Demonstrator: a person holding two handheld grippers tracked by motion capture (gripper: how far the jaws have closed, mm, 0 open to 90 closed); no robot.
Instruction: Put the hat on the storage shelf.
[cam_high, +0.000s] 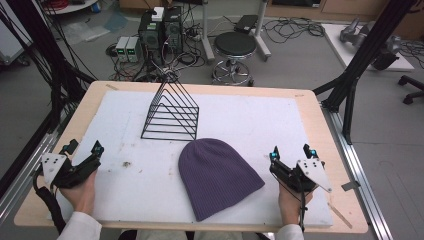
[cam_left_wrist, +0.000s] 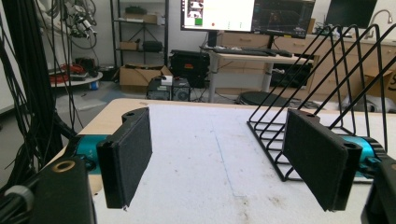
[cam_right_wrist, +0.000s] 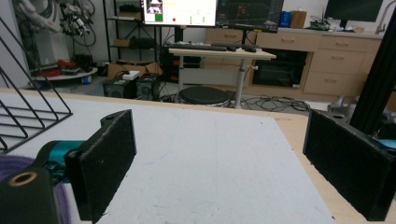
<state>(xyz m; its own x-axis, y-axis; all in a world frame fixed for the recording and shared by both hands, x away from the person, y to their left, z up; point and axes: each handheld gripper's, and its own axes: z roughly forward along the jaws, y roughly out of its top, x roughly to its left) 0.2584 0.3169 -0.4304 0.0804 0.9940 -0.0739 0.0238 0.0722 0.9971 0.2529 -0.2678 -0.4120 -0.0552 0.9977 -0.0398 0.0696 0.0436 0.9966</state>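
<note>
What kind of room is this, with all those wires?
Probably a robotics lab or workshop. Computer towers sit on the floor in tangled cables, monitors glow on a desk behind, and a person holds a left gripper and right gripper over a padded table.

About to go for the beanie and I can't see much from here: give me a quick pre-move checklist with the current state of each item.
1. Left gripper open and empty: ok, jaws wide apart, nothing between them.
2. Right gripper open and empty: ok, jaws wide apart.
3. Purple beanie free to grasp: ok, it lies flat on the white mat, between the two grippers, touched by neither.
4. Black wire rack out of the way: ok, it stands behind the beanie, apart from it.
5. Path from each gripper to the beanie: ok, bare mat.
6. Beanie's opening edge reachable: cannot tell which end is open.
</note>
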